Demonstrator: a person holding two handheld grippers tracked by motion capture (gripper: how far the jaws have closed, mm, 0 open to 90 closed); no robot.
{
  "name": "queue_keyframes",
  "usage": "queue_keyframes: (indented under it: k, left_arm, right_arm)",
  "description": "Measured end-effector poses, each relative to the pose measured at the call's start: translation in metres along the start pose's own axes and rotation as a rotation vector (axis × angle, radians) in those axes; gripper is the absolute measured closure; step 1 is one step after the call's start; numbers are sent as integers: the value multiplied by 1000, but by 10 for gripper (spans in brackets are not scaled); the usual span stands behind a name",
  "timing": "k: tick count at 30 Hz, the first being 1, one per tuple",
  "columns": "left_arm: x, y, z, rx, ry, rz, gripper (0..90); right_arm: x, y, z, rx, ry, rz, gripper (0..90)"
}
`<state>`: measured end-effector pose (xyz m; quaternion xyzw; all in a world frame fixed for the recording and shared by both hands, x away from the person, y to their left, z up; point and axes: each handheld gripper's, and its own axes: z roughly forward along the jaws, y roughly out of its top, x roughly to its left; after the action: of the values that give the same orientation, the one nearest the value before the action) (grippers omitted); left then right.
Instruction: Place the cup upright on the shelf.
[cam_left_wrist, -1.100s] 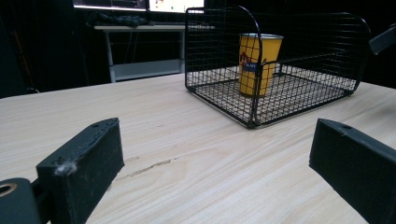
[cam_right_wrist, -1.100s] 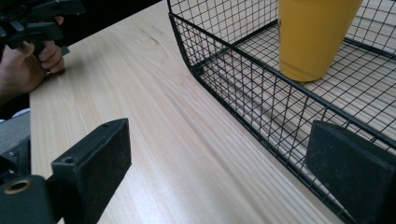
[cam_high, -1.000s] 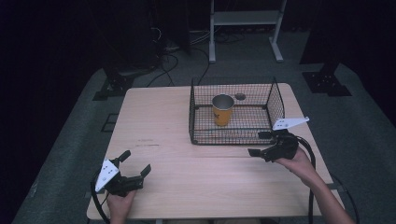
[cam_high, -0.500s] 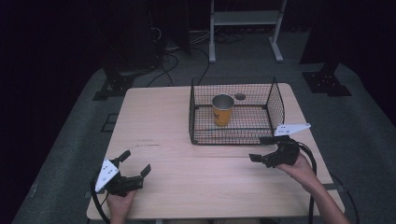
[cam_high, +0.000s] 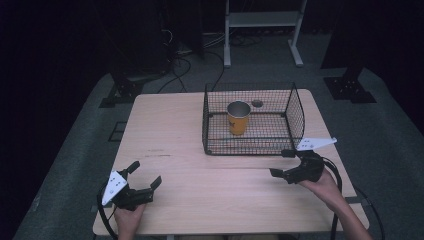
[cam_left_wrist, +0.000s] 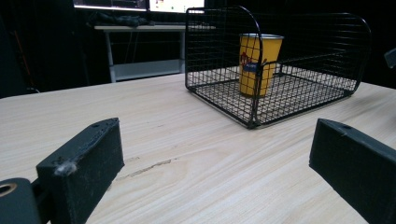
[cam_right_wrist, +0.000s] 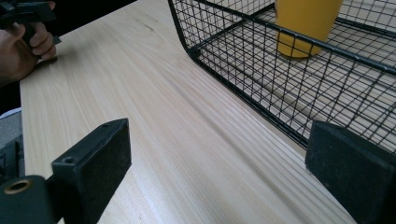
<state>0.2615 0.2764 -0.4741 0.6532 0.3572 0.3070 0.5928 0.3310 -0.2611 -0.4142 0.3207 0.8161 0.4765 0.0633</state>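
Well beyond both grippers' jaws, cup (cam_high: 238, 118) in basket (cam_high: 296, 116).

Black wire basket (cam_high: 296, 117) on far right part of wooden table (cam_high: 165, 135), open-topped, low front edge, rounded corners. Yellow cup (cam_high: 238, 118) upright inside on basket floor, toward back left, metallic rim, printed label on side, touching no wall. Small dark round object (cam_high: 257, 103) near back wall.

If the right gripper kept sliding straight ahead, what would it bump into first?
Most likely the near low wall of the wire basket: the right gripper points at it across bare table. Depth is unclear.
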Motion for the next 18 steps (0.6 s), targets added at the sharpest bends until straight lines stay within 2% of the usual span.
queue_keyframes:
  k: [10,18]
  left_arm:
    - [0,0,0,0,5,-1,23]
    - [0,0,0,3,8,4,23]
  right_arm:
    - [3,-19,-4,-10,-18,23,63]
    - [14,-48,-8,-19,-22,56,63]
